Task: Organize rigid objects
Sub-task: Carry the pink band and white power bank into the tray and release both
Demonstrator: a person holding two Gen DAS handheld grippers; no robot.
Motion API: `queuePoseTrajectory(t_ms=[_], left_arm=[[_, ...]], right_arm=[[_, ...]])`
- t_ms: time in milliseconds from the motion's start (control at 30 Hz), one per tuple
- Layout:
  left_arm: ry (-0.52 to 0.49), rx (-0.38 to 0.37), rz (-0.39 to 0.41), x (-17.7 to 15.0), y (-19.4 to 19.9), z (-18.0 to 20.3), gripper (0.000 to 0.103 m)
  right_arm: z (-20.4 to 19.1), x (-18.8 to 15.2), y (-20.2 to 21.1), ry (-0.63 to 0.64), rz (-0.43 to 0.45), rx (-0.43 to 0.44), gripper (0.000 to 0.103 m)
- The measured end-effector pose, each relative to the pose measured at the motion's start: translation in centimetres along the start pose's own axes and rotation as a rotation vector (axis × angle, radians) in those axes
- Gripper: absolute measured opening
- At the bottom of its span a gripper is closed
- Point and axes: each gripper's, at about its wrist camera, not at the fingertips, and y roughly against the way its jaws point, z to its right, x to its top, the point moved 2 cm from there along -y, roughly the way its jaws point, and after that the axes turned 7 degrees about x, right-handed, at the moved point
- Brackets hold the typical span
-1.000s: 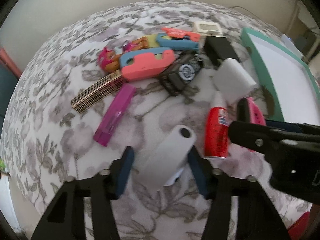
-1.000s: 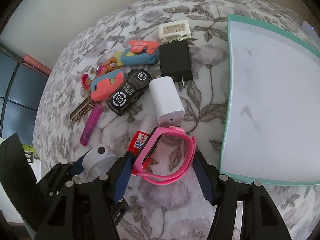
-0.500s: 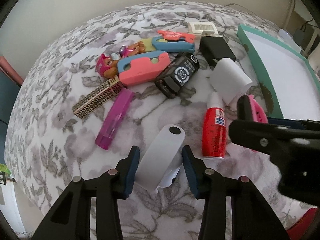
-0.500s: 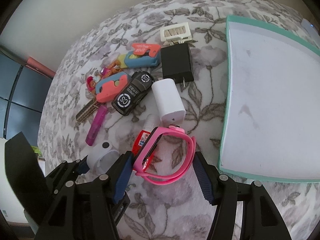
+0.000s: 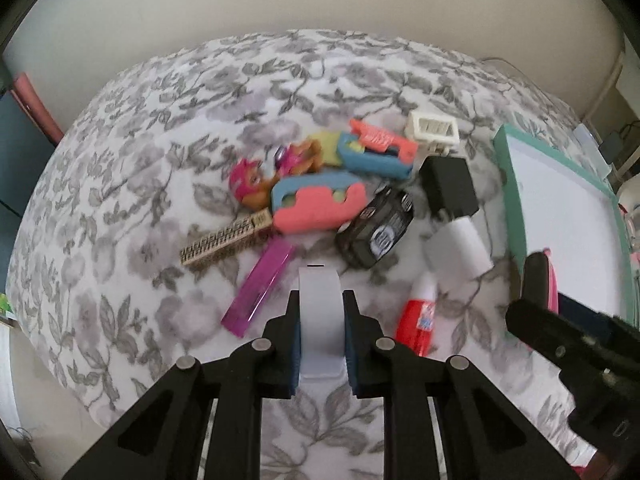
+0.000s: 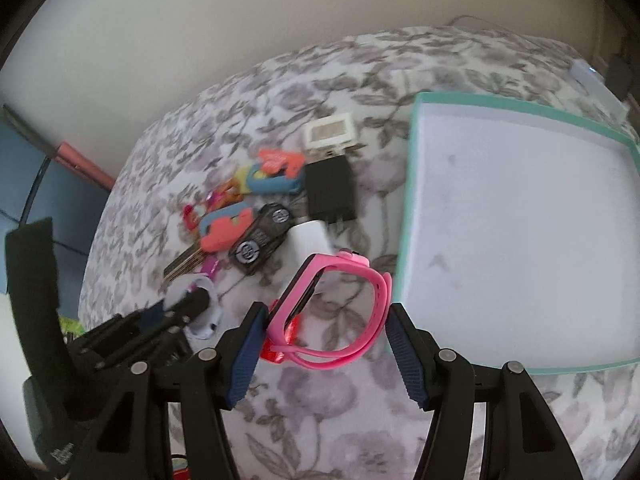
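Observation:
My left gripper point(image 5: 320, 300) is shut on a white ring-shaped band point(image 5: 320, 328), which stands upright between the pads, lifted off the floral cloth. In the right wrist view the same band point(image 6: 200, 316) shows as a white ring at the left gripper's fingertips. My right gripper point(image 6: 326, 312) is shut on a pink wristband point(image 6: 376, 292); both pads press on its sides and it hangs above the cloth. A teal-rimmed white tray point(image 6: 404, 240) lies just right of the wristband, with nothing in it.
A heap of small items lies ahead: red glue bottle point(image 5: 418, 320), white charger point(image 5: 460, 252), black adapter point(image 5: 450, 190), black toy car point(image 5: 378, 232), pink-and-blue toy point(image 5: 320, 204), purple stick point(image 5: 260, 288), patterned comb point(image 5: 224, 242). A wall stands behind the table.
The left jaws closed onto the white band, which turned from lying slanted to upright. Both grippers rose from the cloth with their objects; the heap looks farther off.

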Motion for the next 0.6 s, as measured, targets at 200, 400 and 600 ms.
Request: queuePoseTrajectory(t_ms=[200,400,600], left_arm=[[-0.011,-0.003,0.038,1.8,2.1,2.5,0.019],[-0.062,-0.063,0.085,3.8,4.8,8.0,0.019],[-0.122,-0.086,0.087,4.6,5.4,14.0,0.019]], right_arm=[[2.5,1.0,1.6,-0.075,0.057,-0.036,0.064],[6.2,1.6,3.7,-0.178,0.136,-0.113,0.064],[12.3,1.7,6.8,-0.316,0.222,-0.278,0.064]])
